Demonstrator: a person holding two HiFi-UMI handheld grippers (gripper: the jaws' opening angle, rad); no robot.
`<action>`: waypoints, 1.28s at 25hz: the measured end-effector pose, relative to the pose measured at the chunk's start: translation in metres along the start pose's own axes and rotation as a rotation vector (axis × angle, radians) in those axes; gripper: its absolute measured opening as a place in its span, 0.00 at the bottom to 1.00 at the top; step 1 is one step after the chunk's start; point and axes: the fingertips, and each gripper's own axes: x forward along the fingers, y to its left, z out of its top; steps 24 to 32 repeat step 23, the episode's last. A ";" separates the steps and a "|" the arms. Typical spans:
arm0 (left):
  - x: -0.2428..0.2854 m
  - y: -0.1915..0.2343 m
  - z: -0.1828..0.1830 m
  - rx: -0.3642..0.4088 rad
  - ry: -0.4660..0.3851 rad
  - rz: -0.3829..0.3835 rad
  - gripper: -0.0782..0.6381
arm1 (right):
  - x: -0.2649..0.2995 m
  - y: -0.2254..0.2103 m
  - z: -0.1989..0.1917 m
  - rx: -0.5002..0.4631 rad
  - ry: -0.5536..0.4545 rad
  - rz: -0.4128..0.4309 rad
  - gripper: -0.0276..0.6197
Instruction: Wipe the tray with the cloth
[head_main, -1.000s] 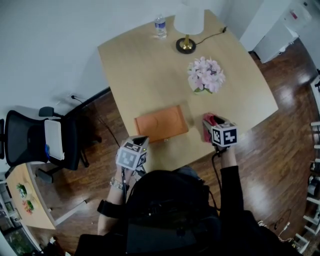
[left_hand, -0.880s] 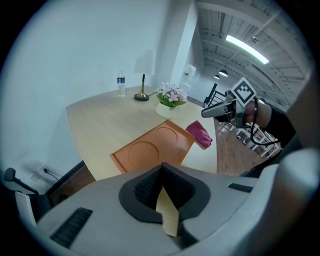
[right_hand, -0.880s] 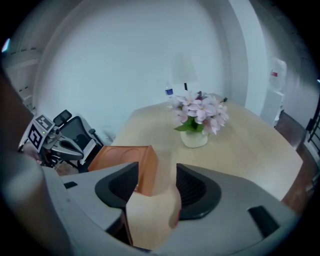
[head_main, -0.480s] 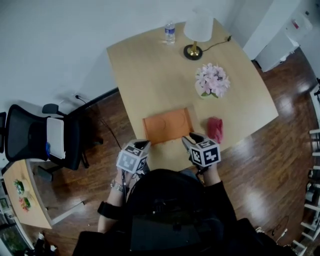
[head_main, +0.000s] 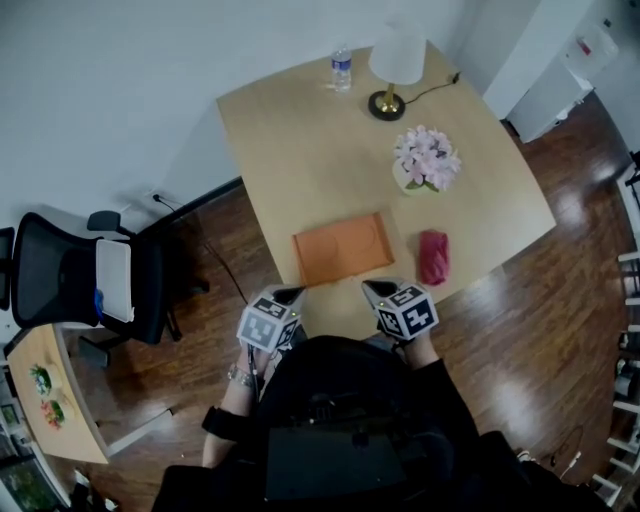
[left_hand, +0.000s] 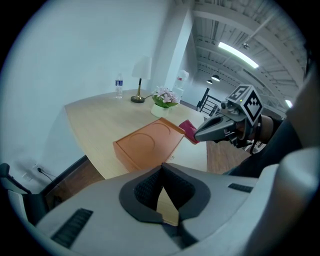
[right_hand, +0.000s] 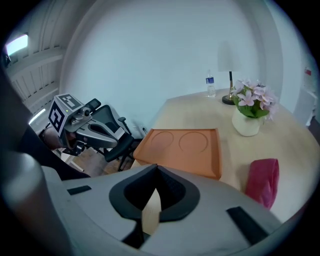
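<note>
- While both grippers hang over the near edge of the pale wooden table (head_main: 300, 150), the person's dark-clothed body hides that edge's middle in the head view, and the marker cubes cover most of each hand.
- Left gripper (head_main: 288, 294): in its own view the dark pads (left_hand: 162, 167) meet at the tips, with only table showing through the slit below them; it grips nothing.
- Right gripper (head_main: 375, 288): its jaws have just closed, and its own view shows the tips (right_hand: 156, 167) together with nothing caught between them.
- The flat orange rectangular tray (head_main: 343, 247) lies on the table just beyond both grippers, touched by neither.
- Its long axis runs left to right in the head view, roughly along the near table edge, the right end tilted slightly away.
- Two round recesses side by side on the tray (right_hand: 182, 150) show only in the gripper views; from the head they are hard to make out.
- The crumpled red cloth (head_main: 433, 257) lies to the tray's right, apart from it and near the table's edge, its longer side pointing away from the person.
- In the left gripper view the cloth (left_hand: 188, 130) is partly covered by the right gripper's tip (left_hand: 200, 134).
- A pot of pink flowers (head_main: 425, 160), a white-shaded lamp (head_main: 395, 60) and a small water bottle (head_main: 341, 66) stand farther back; the bottle's label is too small to read.
</note>
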 end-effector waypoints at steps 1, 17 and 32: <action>0.000 -0.001 -0.001 0.002 0.000 -0.003 0.11 | 0.000 -0.001 -0.002 0.003 0.005 -0.002 0.04; 0.000 -0.004 -0.003 0.033 0.014 -0.015 0.11 | -0.002 -0.001 -0.010 0.017 0.019 -0.022 0.04; -0.001 -0.005 -0.005 0.030 0.016 -0.015 0.11 | -0.004 0.000 -0.012 0.015 0.018 -0.019 0.04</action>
